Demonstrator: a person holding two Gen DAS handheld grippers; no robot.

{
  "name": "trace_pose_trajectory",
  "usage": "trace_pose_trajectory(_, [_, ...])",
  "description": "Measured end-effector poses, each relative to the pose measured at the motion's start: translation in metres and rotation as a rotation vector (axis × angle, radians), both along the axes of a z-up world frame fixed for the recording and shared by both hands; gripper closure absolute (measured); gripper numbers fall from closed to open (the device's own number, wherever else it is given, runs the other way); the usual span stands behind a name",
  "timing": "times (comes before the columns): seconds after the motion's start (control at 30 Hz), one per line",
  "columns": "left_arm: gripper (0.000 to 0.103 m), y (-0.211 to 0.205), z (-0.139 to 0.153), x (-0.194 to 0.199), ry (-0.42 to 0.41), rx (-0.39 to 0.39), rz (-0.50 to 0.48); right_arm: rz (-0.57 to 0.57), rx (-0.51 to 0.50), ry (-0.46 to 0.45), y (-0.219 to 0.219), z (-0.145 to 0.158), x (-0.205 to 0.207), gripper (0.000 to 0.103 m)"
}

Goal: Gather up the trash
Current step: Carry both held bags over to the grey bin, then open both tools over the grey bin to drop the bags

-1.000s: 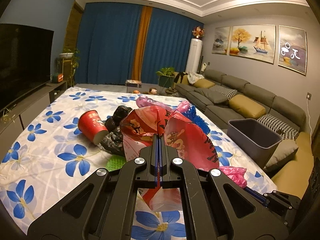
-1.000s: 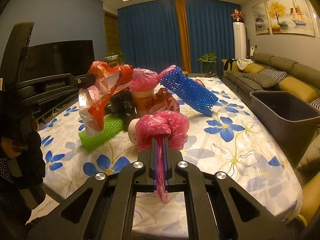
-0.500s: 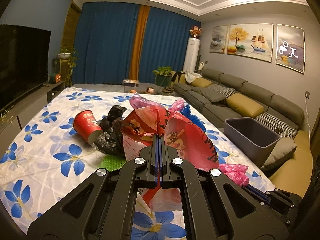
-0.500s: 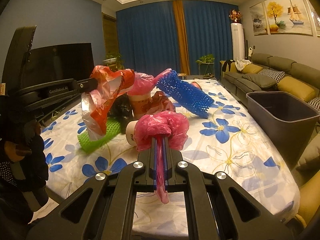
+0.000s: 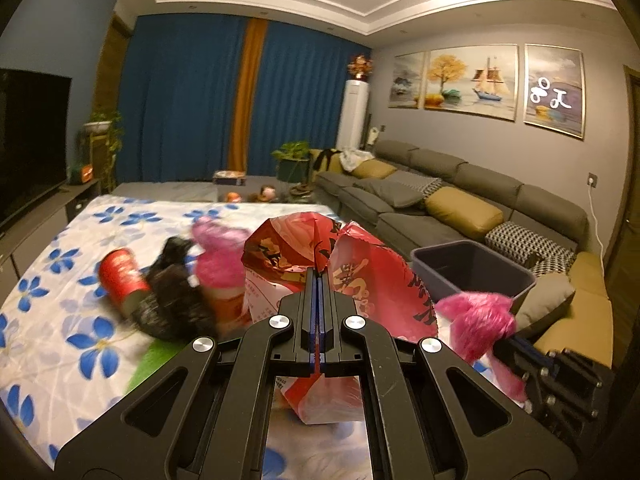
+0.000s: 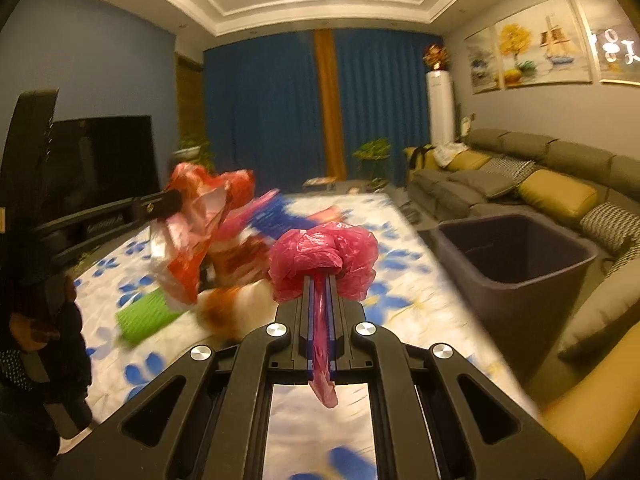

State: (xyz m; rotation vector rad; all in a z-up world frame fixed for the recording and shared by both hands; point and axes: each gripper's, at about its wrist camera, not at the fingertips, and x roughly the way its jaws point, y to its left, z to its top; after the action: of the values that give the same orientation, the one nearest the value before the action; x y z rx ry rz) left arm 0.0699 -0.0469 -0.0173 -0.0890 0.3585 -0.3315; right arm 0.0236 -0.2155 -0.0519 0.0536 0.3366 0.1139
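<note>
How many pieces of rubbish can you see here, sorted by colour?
Red: 2, the printed bag and the paper cup
Pink: 2, the held bag and one in the pile
Black: 1 bag
Green: 1 foam net
Blue: 1 foam net
Total: 7

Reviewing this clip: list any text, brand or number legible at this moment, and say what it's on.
None can be read with confidence.
Red plastic bag held by the left gripper: large dark characters and fine print, too crumpled and blurred to read.
Rightmost wall painting: white marks, not legible as text.
Left gripper body in the right wrist view: a brand line, too blurred.
Red cup: blurred.
</note>
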Motion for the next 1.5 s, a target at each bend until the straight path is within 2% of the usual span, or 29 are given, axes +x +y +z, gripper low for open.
trace_pose_trajectory(0.27, [0.103, -0.070, 0.020, 0.025, -0.042, -0.017, -0.121, -0.192, -0.030, -0.096, -0.067, 0.028, 0.015, 0.097])
trace_pose_trajectory(0.53, [0.103, -0.145, 0.028, 0.053, -0.054, -0.021, -0.217, -0.325, -0.022, -0.132, -0.124, 0.042, 0.033, 0.097])
trace_pose_trajectory(0.83, [0.103, -0.198, 0.029, 0.083, -0.055, -0.015, -0.262, -0.380, -0.014, -0.159, -0.152, 0.047, 0.045, 0.097])
trace_pose_trajectory(1.13, [0.103, -0.235, 0.022, 0.104, -0.044, -0.001, -0.283, -0.396, -0.007, -0.147, -0.169, 0.048, 0.067, 0.097])
trace_pose_trajectory(1.5, [0.103, -0.258, 0.008, 0.138, 0.011, -0.008, -0.304, -0.408, 0.018, -0.132, -0.179, 0.047, 0.084, 0.097])
